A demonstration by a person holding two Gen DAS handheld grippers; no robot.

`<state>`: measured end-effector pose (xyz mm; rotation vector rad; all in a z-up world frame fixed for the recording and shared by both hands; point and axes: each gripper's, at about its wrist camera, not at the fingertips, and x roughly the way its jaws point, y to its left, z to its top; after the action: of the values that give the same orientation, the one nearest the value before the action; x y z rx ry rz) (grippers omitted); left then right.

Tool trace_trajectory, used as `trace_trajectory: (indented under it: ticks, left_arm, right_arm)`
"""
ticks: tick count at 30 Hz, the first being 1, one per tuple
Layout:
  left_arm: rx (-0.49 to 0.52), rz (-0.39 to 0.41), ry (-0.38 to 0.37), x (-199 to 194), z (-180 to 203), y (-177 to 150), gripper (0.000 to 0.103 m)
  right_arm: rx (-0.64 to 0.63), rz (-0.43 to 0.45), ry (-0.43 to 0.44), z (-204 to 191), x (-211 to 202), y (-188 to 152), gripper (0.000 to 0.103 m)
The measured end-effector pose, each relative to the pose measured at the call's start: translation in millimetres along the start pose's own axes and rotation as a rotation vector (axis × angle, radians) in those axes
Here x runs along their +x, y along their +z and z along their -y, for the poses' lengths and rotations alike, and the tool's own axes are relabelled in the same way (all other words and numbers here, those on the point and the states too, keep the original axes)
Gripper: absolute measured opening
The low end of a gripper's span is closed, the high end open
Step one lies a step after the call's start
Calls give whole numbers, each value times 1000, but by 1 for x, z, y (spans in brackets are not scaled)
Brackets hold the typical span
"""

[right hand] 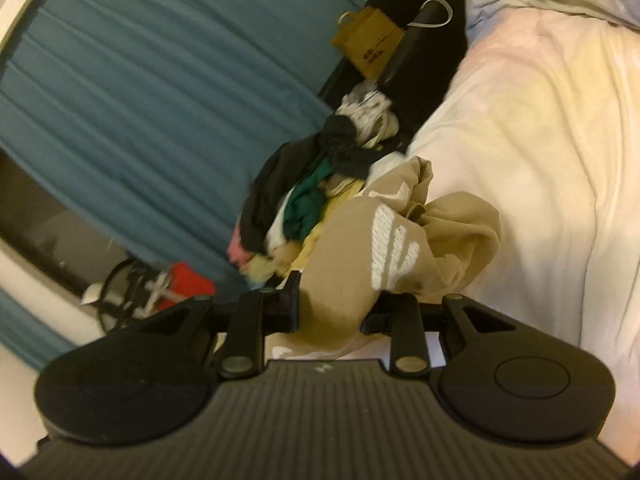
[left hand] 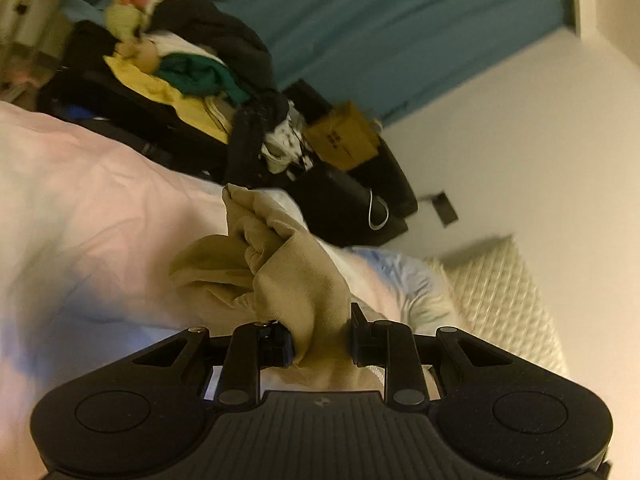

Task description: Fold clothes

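Item: tan garment [left hand: 288,272], soft woven cloth with a white printed mark [right hand: 390,246] visible in the right wrist view.
Location: bunched over the bed [left hand: 100,208], on the pale sheet, held up between both tools; not yet flattened.
Left hand-held gripper [left hand: 322,344]: pinching a bunched fold of the tan garment between its fingers.
Right hand-held gripper [right hand: 332,316]: cloth of the same garment lies between its fingers; fingers close on the cloth, apparently clamped.
Handling, judged: light, limp, no stiffness; sags and crumples wherever unsupported; not fragile; weave looks matte, unlikely to slip from a firm pinch.
Where to hold, judged: at edges or corners such as hem or shoulders, one per tool, well apart, so the cloth hangs flat; present holds gather thick wads, likely poor for a clean fold.
Container 1: open black suitcase [left hand: 132,120] beside the bed; contents, a loose heap of unfolded clothes [left hand: 188,68] in black, green, yellow, white and pink.
Container 2: brown paper bag [right hand: 370,46] with handles, resting on a black bag [left hand: 352,204] near the suitcase; contents not visible.
Backdrop: blue curtain [right hand: 140,100] behind the heap.
Pillow [left hand: 496,296]: quilted, at the bed's end.
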<state>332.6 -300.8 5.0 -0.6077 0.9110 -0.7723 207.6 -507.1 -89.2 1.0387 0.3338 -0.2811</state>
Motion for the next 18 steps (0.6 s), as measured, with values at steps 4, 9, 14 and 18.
trace_trajectory:
  ticks: [4,9,14,18]
  left_arm:
    - [63,-74,9,33,-42,-32,27]
    - [146,-160,38,23,-104,-85,27]
    - [260,-173,76,16,-126,-109,35]
    - [303,-173,147,-5,-110,-112,39]
  right_arm:
    - [17,-7,-38,52,25,-15,30]
    - [118,-106,-77,120,14,-87,30]
    - [215,-120,-83,149,2,-125,31]
    - [204,-126,-115,138,-20,-127,32]
